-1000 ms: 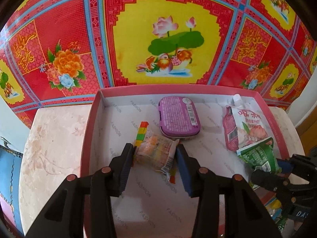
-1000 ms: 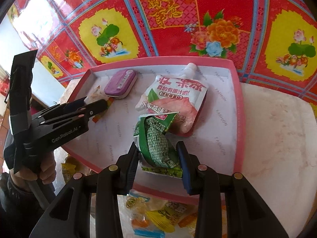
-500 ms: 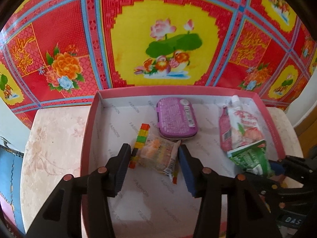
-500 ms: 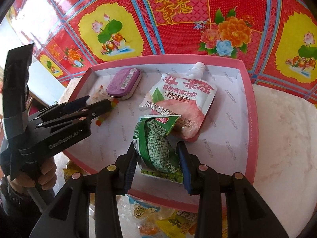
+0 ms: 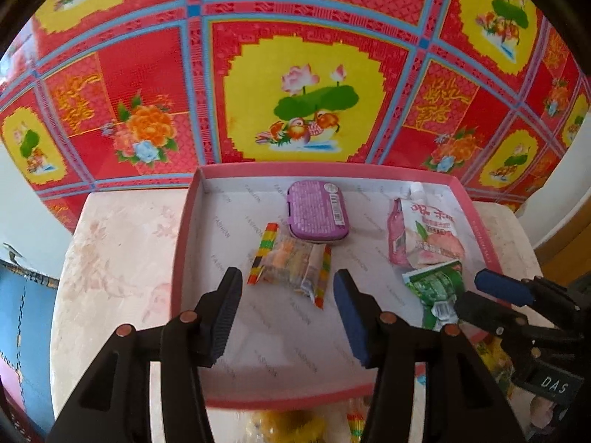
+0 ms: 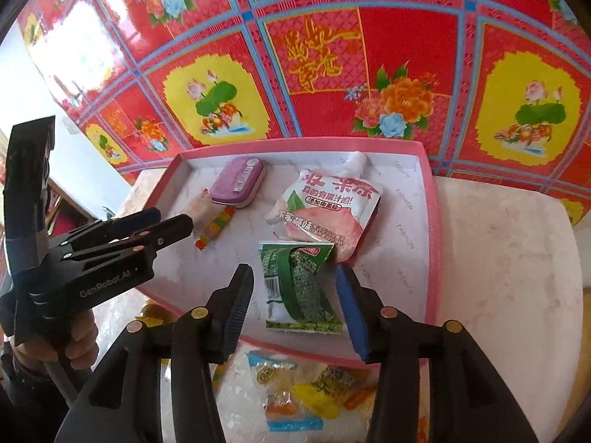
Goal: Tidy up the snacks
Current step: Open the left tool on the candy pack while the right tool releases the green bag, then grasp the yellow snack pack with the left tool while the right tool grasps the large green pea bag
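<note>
We note a pale marbled surface (image 6: 509, 258) backed by a red, yellow and blue floral cloth (image 5: 303, 110). On it sits a pink-rimmed tray (image 5: 184, 229) with white lining. The left hand-held gripper (image 5: 286, 310) hangs over the tray, jaws opening, nothing pinched; the clear candy packet (image 5: 291, 267) lies just ahead of its tips, the purple tin (image 5: 317, 214) beyond that. The right hand-held gripper (image 6: 293, 306) is likewise opening, pads clear of the green snack packet (image 6: 299, 288) lying between them at the tray's near edge. The pink spouted pouch (image 6: 325, 210) sits just beyond, touching the green packet. More wrapped snacks (image 6: 295, 395) lie below the right gripper outside the tray, partly hidden by its fingers, labels unreadable. A hand (image 6: 79, 343) grips the left handle.
</note>
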